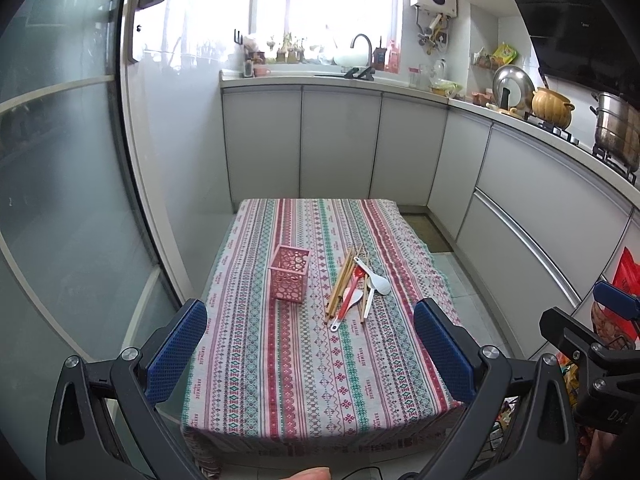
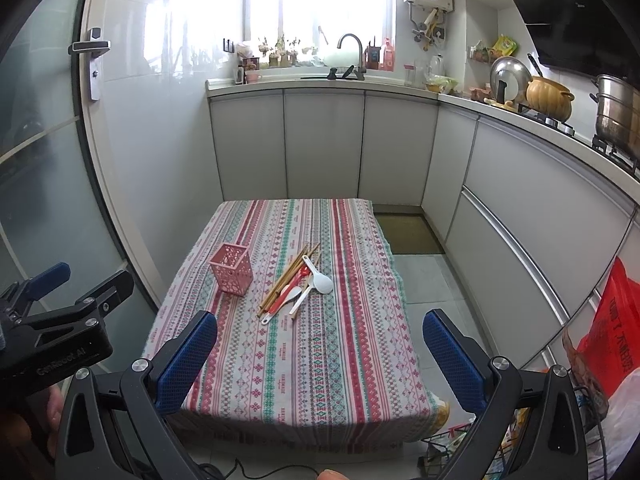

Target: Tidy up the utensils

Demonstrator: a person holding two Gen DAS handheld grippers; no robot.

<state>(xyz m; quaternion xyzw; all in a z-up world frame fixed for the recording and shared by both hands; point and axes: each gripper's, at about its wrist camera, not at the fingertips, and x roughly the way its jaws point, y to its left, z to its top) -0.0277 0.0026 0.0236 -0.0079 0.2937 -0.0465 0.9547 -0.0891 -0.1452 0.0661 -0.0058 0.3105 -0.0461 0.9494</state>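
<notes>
A pink perforated utensil holder (image 1: 289, 273) (image 2: 232, 274) stands upright and empty on the patterned tablecloth (image 1: 304, 368) (image 2: 320, 360). To its right lies a loose pile of utensils: several wooden chopsticks (image 1: 343, 280) (image 2: 286, 278), a white rice paddle (image 1: 377, 286) (image 2: 321, 282), a red spatula (image 1: 350, 294) (image 2: 291, 286) and a white spoon (image 1: 349, 307) (image 2: 289, 298). My left gripper (image 1: 311, 350) hangs open above the table's near end, holding nothing. My right gripper (image 2: 320, 360) is open too, equally far back from the pile. Each gripper shows at the edge of the other's view.
The small table stands on a tiled floor in a narrow kitchen. White cabinets (image 1: 340, 140) with a sink and tap (image 1: 362, 46) run behind it, and a counter with pots (image 1: 552, 106) along the right. A glass door (image 1: 60, 180) is at left, a red bag (image 2: 616, 340) at right.
</notes>
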